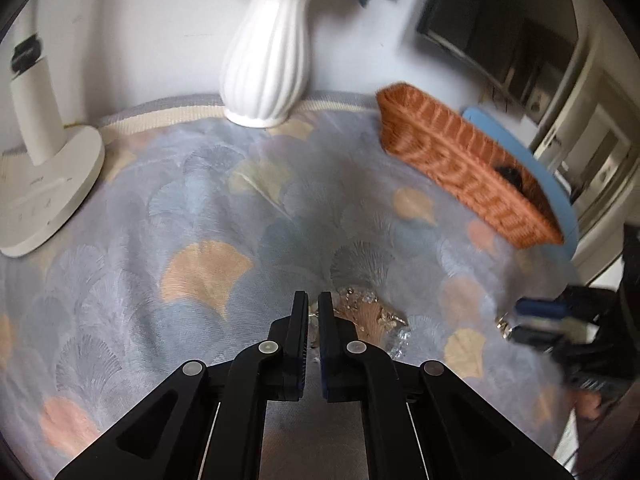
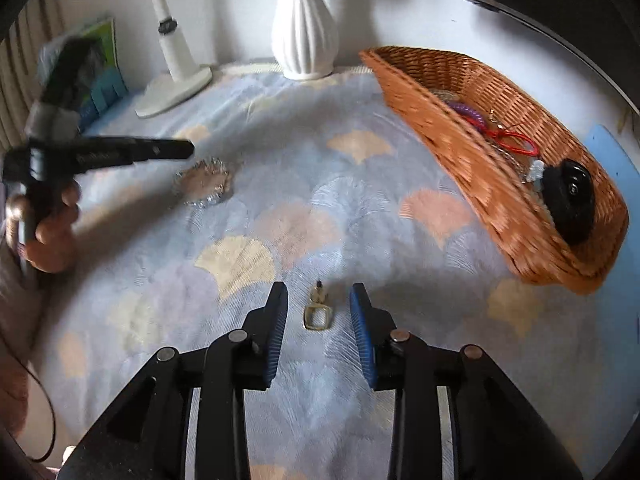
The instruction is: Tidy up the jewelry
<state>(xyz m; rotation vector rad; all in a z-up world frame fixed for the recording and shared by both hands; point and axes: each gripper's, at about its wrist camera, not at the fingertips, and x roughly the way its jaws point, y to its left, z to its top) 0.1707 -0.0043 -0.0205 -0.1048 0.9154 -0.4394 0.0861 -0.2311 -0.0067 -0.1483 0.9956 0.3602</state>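
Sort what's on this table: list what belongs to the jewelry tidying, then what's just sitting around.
Job:
gold square earring lying between the open right tongs
small glass dish
wicker basket holding red cord and chains
left tongs, shut

Lying about:
white vase
desk lamp
blue pad

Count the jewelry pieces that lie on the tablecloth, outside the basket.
1: a gold pendant between the open right tongs. The glass dish looks empty, though blurred.
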